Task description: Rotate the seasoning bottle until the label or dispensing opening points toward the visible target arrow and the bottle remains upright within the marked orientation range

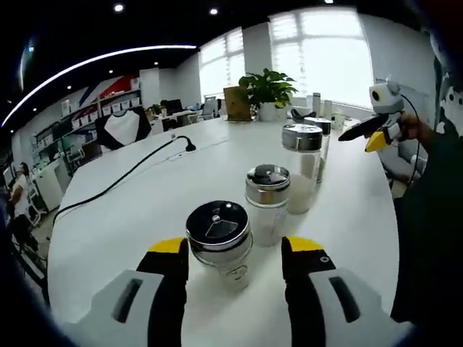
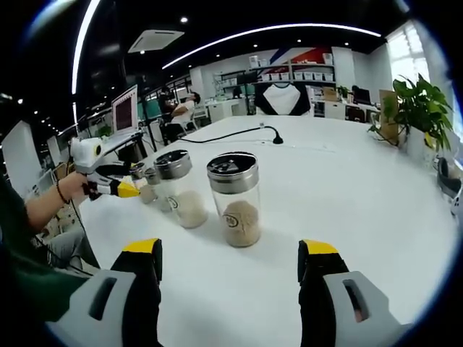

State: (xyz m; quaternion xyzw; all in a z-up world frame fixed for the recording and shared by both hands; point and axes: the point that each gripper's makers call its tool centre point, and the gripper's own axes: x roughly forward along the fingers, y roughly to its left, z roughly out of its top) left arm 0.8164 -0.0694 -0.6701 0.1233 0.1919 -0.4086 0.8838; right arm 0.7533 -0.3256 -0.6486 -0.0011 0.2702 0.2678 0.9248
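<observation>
Clear glass seasoning bottle (image 1: 219,242), black-chrome lid, upright, white table (image 1: 130,224)

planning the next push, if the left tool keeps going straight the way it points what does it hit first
Likely nothing to hit: the nearest seasoning bottle already sits between the open left tool jaws. Going on, they would slide along it toward the second bottle.

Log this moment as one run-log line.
left claw: open, straddling nearest seasoning bottle | right claw: open, short of brown-filled bottle | bottles upright on white table | target arrow: cannot tell

Grey tool (image 1: 235,269), black yellow-tipped jaws.
</observation>
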